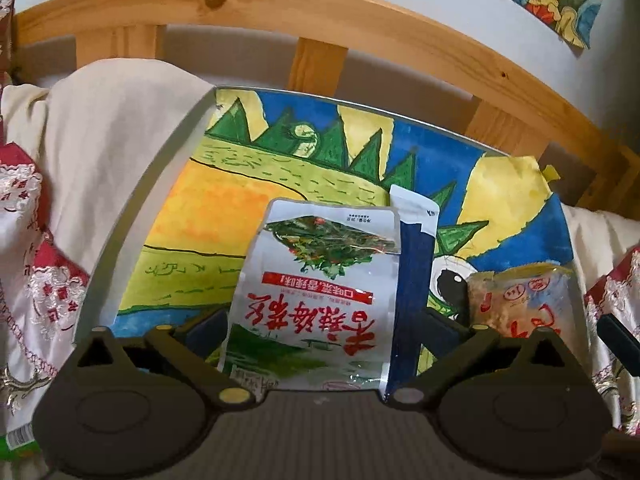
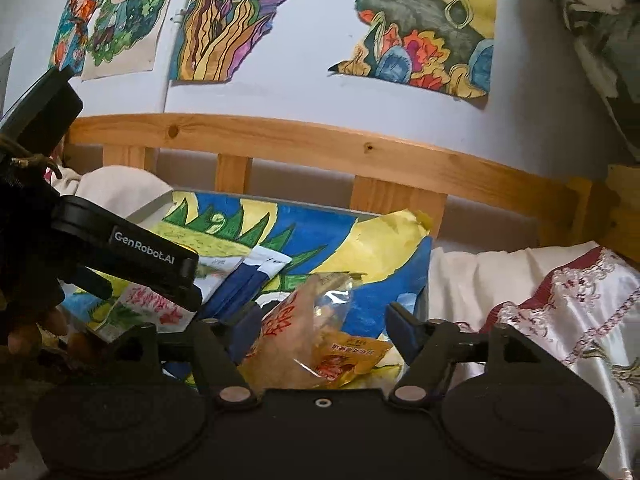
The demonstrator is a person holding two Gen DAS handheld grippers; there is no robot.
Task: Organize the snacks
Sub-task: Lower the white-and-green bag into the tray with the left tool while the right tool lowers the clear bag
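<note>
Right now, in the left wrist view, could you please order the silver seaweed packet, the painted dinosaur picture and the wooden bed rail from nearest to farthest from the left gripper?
1. Silver seaweed packet: between the open left gripper fingers.
2. Painted dinosaur picture: flat beneath the packet, stretching beyond it.
3. Wooden bed rail: across the back, against the wall.

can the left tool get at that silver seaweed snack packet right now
Probably yes. The left tool stands open with the silver packet lying flat between its fingers, nothing on top of it. The blue and white packet lies tight along one edge, so closing might catch that too.
</note>
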